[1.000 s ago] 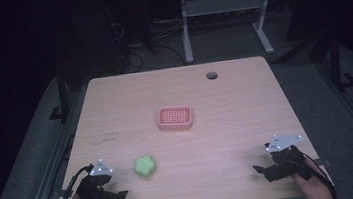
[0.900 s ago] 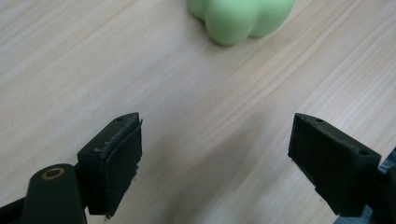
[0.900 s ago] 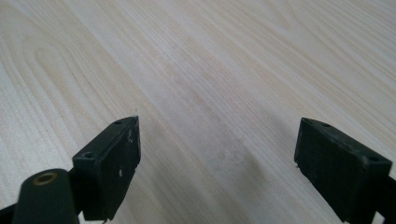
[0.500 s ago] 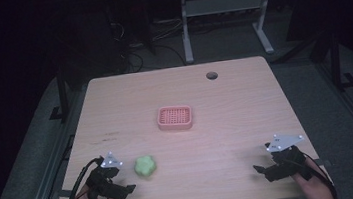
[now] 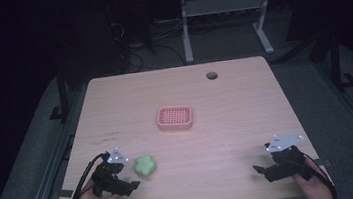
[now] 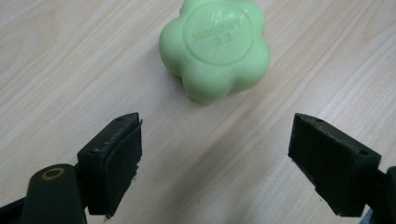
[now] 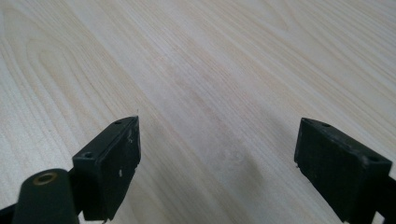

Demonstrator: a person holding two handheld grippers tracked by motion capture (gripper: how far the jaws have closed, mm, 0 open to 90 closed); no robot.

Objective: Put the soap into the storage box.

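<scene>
Wooden table [image 5: 227,124], green flower-shaped soap [image 6: 215,46] just ahead of left claw [image 6: 215,154], jaws wide, empty.

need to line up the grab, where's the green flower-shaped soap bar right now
In the high view the green flower-shaped soap bar lies on the wooden table near its front left, just right of the open left gripper.

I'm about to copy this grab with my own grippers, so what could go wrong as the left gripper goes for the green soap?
1. The green soap is rounded and lobed with smooth sides; the left gripper, jaws open and short of it, may pinch a lobe and squirt it away.
2. It lies loose on the smooth table, so a one-sided touch could push it.
3. The pink basket sits far off, so a weak grip might drop it on the way.
</scene>
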